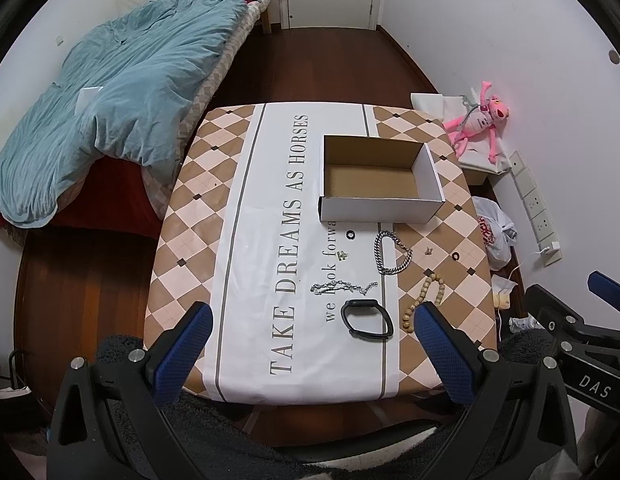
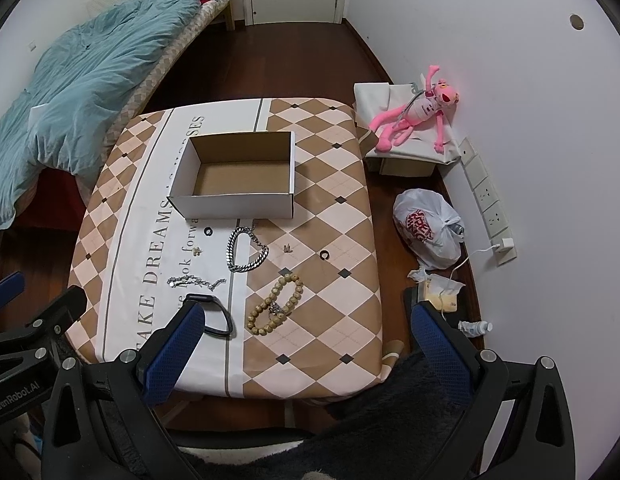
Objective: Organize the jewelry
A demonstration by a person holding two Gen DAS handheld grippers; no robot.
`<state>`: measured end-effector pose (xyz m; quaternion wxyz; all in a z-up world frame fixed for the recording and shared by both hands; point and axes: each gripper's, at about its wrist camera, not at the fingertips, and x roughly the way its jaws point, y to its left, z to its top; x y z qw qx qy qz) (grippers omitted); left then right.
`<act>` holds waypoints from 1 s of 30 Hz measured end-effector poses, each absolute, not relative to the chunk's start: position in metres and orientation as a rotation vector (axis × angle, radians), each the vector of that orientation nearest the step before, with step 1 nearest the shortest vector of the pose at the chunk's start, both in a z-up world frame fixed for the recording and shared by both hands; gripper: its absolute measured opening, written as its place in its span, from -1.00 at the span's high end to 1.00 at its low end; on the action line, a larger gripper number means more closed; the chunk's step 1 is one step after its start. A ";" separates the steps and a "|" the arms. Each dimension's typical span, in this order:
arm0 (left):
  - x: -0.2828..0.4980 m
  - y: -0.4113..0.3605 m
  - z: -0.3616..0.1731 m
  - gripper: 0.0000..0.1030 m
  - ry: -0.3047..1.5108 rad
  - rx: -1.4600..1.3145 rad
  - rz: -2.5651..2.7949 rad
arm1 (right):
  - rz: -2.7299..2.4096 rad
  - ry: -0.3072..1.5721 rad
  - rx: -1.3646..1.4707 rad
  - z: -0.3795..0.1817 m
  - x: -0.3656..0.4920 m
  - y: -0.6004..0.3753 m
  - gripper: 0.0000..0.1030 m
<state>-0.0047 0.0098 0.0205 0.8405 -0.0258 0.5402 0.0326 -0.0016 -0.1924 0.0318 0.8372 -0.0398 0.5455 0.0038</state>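
An empty white cardboard box (image 1: 379,176) (image 2: 236,176) stands open on the table. In front of it lie a thick silver chain (image 1: 389,254) (image 2: 246,250), a thin silver chain (image 1: 343,287) (image 2: 194,281), a black watch band (image 1: 367,318) (image 2: 218,318), a wooden bead bracelet (image 1: 425,296) (image 2: 276,304), two small black rings (image 1: 350,235) (image 1: 455,256) and two tiny charms (image 1: 342,255) (image 1: 429,251). My left gripper (image 1: 311,350) is open and empty above the near table edge. My right gripper (image 2: 308,350) is open and empty, also at the near edge.
The table (image 1: 270,360) has a checked cloth with lettering. A bed with a blue duvet (image 1: 110,108) lies to the left. On the right are a pink plush toy (image 2: 413,120) on a low box, a white plastic bag (image 2: 427,230) and a power strip (image 2: 489,204) on the wall.
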 end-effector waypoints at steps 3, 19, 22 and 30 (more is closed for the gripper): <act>-0.004 0.009 0.022 -1.00 1.140 -0.055 0.069 | 0.008 1.152 -0.084 0.033 -0.001 -0.193 -1.00; -0.003 0.001 0.024 -1.00 1.136 -0.051 0.065 | 0.007 1.150 -0.084 0.035 -0.002 -0.194 -1.00; -0.003 0.001 0.024 -1.00 1.136 -0.052 0.064 | 0.008 1.148 -0.086 0.036 -0.001 -0.194 -1.00; -0.004 0.000 0.023 -1.00 1.132 -0.052 0.061 | 0.006 1.146 -0.085 0.036 -0.002 -0.193 -1.00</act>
